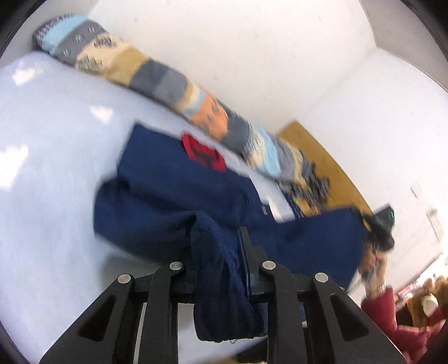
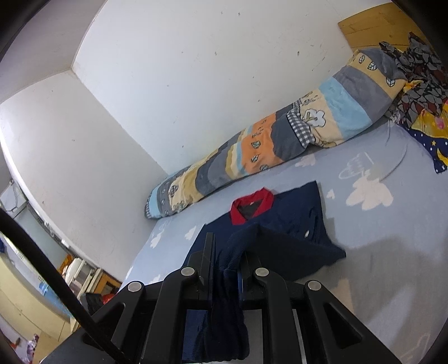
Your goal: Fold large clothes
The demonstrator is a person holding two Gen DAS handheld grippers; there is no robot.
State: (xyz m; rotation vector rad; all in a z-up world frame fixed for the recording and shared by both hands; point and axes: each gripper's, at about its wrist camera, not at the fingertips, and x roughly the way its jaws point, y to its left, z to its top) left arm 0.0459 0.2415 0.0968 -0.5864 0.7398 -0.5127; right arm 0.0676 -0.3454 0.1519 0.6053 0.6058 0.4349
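A navy garment (image 1: 173,179) with a red collar (image 1: 203,152) lies on a pale blue bed sheet (image 1: 50,168). My left gripper (image 1: 218,246) is shut on a bunched edge of it, and the fabric hangs down between the fingers. The right wrist view shows the same garment (image 2: 291,224) and collar (image 2: 252,204). My right gripper (image 2: 226,254) is shut on another gathered edge, lifted off the sheet (image 2: 364,252). In the blurred left wrist view, the right gripper (image 1: 378,226) holds the cloth's far corner at the right.
A rolled patchwork duvet (image 2: 266,145) lies along the white wall behind the garment. Patterned cloths (image 2: 420,92) are heaped by the wooden headboard (image 2: 364,25). A person's red sleeve (image 1: 383,305) shows at the lower right. Furniture stands beyond the bed's left edge (image 2: 84,277).
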